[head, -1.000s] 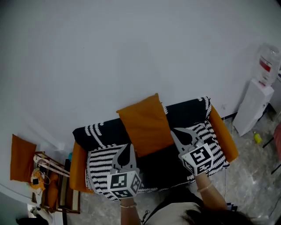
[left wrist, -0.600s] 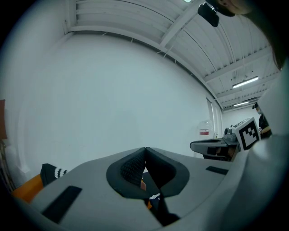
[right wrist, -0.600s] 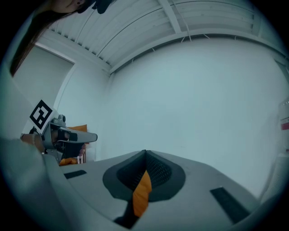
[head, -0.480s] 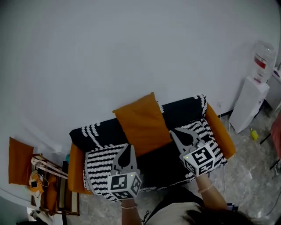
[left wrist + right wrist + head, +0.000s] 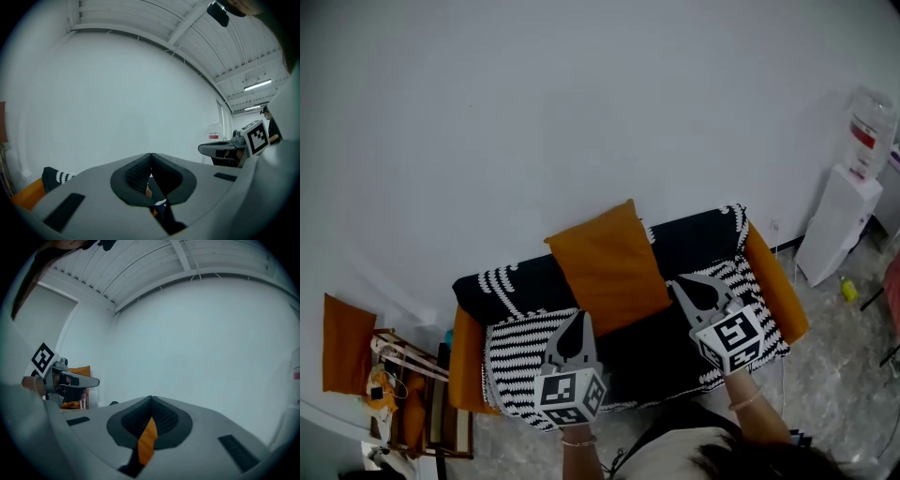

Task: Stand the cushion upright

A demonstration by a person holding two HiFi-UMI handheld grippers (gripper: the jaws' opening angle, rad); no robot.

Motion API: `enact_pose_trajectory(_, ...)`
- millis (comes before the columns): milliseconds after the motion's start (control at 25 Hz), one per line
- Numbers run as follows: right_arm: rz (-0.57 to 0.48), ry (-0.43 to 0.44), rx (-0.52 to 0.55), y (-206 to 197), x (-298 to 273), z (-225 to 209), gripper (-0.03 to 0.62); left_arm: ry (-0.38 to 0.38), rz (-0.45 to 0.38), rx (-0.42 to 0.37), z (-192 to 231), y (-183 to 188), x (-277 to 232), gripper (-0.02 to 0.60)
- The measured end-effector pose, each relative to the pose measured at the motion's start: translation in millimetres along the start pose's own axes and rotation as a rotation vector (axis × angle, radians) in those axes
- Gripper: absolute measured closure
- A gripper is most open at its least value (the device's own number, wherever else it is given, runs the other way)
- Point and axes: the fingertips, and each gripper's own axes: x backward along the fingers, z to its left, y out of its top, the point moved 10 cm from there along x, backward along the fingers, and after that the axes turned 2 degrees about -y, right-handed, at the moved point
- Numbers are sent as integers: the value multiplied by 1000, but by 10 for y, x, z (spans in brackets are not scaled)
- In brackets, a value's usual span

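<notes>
The orange cushion (image 5: pixel 607 267) is propped upright against the sofa (image 5: pixel 511 279) backrest, long axis rising from the seat, flanked by the left tongs (image 5: pixel 578 315) and right tongs (image 5: pixel 678 280), both closed.

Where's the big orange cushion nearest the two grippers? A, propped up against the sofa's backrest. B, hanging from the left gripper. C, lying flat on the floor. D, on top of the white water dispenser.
A: the orange cushion stands on the seat of the sofa, leaning back against its backrest.
</notes>
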Motion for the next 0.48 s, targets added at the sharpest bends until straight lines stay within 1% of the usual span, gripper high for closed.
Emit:
enact_pose_trajectory(320,0,13,-18,-45,-81,-105,586,1,20,5,-29,-26,-144,561)
enact_pose_trajectory(480,-5,18,-31,-75,-126,-229,586,-1,20,7,-92,-23,-258,561)
